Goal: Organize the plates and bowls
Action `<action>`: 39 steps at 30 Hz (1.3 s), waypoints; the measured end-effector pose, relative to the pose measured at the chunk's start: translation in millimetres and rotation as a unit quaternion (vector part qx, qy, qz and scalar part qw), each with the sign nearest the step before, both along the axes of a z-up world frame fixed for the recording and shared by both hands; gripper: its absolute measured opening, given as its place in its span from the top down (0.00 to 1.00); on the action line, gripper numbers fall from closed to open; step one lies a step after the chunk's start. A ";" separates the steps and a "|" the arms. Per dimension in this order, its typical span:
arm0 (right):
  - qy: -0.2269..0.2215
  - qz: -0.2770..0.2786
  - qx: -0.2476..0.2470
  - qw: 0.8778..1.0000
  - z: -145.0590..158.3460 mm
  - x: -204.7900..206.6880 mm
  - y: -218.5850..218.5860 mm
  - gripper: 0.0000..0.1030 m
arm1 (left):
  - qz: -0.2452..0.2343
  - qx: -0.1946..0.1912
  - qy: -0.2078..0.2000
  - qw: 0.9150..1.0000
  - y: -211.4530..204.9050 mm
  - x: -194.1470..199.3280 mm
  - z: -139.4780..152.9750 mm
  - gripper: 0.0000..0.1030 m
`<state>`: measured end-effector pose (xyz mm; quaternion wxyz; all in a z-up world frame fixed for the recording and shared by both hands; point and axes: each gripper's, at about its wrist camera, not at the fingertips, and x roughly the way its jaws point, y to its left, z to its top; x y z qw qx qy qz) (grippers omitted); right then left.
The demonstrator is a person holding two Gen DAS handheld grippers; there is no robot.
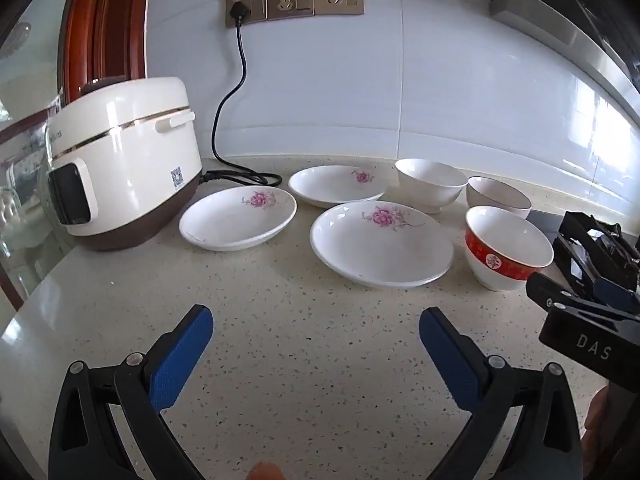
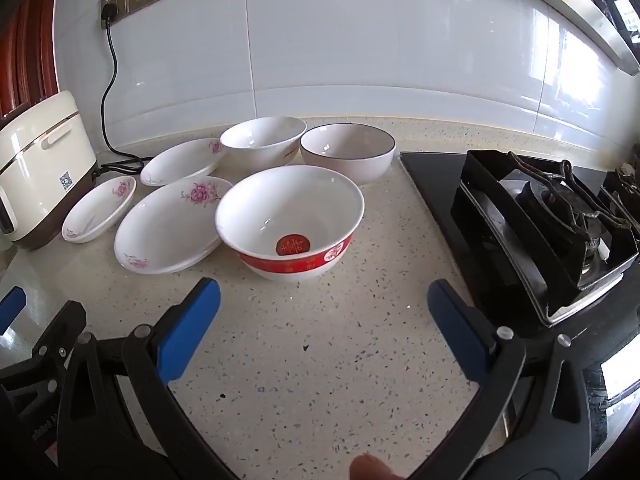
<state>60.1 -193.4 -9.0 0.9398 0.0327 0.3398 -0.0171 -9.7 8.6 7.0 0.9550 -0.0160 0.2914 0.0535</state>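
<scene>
Three white plates with pink flowers lie on the speckled counter: a left one (image 1: pixel 236 222) (image 2: pixel 98 208), a back one (image 1: pixel 336 186) (image 2: pixel 182 162) and a near large one (image 1: pixel 380 242) (image 2: pixel 168 226). To their right stand three bowls: a red-banded one (image 1: pixel 506 246) (image 2: pixel 290 222), a plain white one (image 1: pixel 430 184) (image 2: pixel 262 140) and a dark-rimmed one (image 1: pixel 498 196) (image 2: pixel 348 152). My left gripper (image 1: pixel 316 324) is open and empty, short of the plates. My right gripper (image 2: pixel 324 300) is open and empty, just short of the red-banded bowl.
A cream rice cooker (image 1: pixel 124 160) (image 2: pixel 40 172) stands at the left, its black cord (image 1: pixel 228 120) plugged into wall sockets (image 1: pixel 294 0). A black gas stove (image 2: pixel 540 216) sits on the right. The tiled wall runs behind the dishes.
</scene>
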 end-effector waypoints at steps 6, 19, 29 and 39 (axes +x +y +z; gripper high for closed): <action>-0.007 0.001 0.000 1.000 0.8 -0.4 -0.4 0.00 | 0.006 0.013 -0.002 1.000 -2.5 -0.6 -0.3 0.00; -0.015 0.001 0.000 1.000 0.1 -1.8 -0.1 0.00 | 0.001 0.018 -0.008 1.000 -5.0 -2.8 -0.8 0.00; -0.015 0.000 0.001 1.000 -0.1 -1.8 0.1 0.00 | 0.002 0.020 -0.010 1.000 -8.0 -3.1 -1.0 0.00; -0.014 0.001 0.001 1.000 -0.1 -1.4 0.1 0.00 | 0.001 0.021 -0.011 1.000 -10.1 -2.5 -0.6 0.00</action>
